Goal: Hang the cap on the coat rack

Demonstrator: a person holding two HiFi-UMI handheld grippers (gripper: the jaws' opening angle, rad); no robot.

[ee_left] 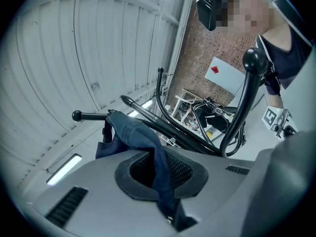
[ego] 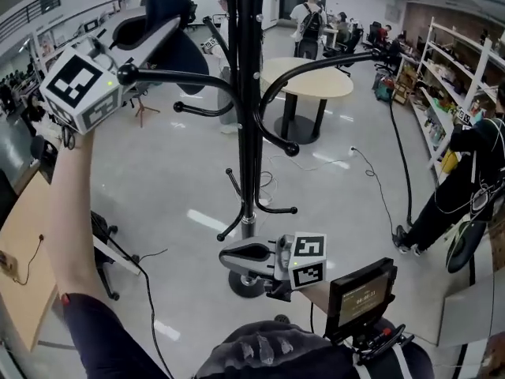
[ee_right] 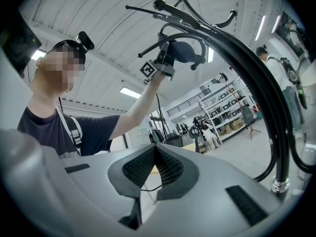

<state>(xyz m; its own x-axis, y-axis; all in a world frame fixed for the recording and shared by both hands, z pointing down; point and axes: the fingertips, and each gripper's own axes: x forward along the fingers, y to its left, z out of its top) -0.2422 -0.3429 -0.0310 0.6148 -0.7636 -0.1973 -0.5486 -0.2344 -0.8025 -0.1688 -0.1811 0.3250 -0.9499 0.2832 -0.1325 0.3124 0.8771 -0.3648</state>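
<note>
Between the jaws of my left gripper point(ee_left: 160, 174), raised high beside the coat rack point(ego: 251, 133), a fold of the navy cap point(ee_left: 133, 132) is pinched tight. The rest of the cap bunches just ahead of the jaws, at a knobbed hook arm point(ee_left: 77, 116). My right gripper point(ee_right: 154, 169) hangs low near the rack's pole, jaws pressed together on nothing.

Assessment: the cap is at the hook but not yet let go. To finish well, I should settle the crown fully over the knob, confirm the arm bears the fabric, then part the jaws slowly and withdraw without snagging.

Below both grippers lies a glossy grey floor point(ego: 158, 172) with loose cables point(ego: 371, 172). Beyond the rack are a round table point(ego: 312, 81) and shelving point(ego: 450, 69).
</note>
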